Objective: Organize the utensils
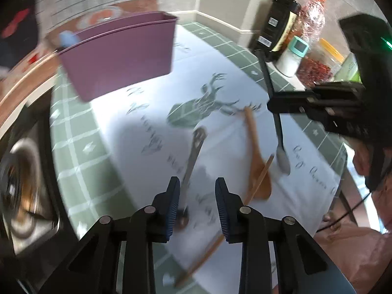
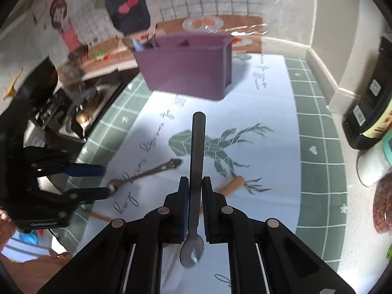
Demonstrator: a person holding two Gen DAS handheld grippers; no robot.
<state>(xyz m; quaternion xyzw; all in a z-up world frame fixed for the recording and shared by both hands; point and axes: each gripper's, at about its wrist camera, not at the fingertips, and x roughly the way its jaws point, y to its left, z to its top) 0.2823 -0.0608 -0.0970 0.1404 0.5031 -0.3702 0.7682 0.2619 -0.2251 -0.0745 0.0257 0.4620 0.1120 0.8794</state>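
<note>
One black-handled spoon (image 2: pixel 197 161) clamped in right claw (image 2: pixel 195 193)

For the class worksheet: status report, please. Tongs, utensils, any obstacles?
Right tongs shut on black-handled spoon. Left tongs partly closed around metal spoon, grip unclear. Wooden spoon on tablecloth. Purple holder ahead, path open.

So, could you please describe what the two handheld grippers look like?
Both the left gripper and the right gripper have black angular linkages with silver pivot pins and ribbed blue pads on their fingers. A green light glows on the right unit.
</note>
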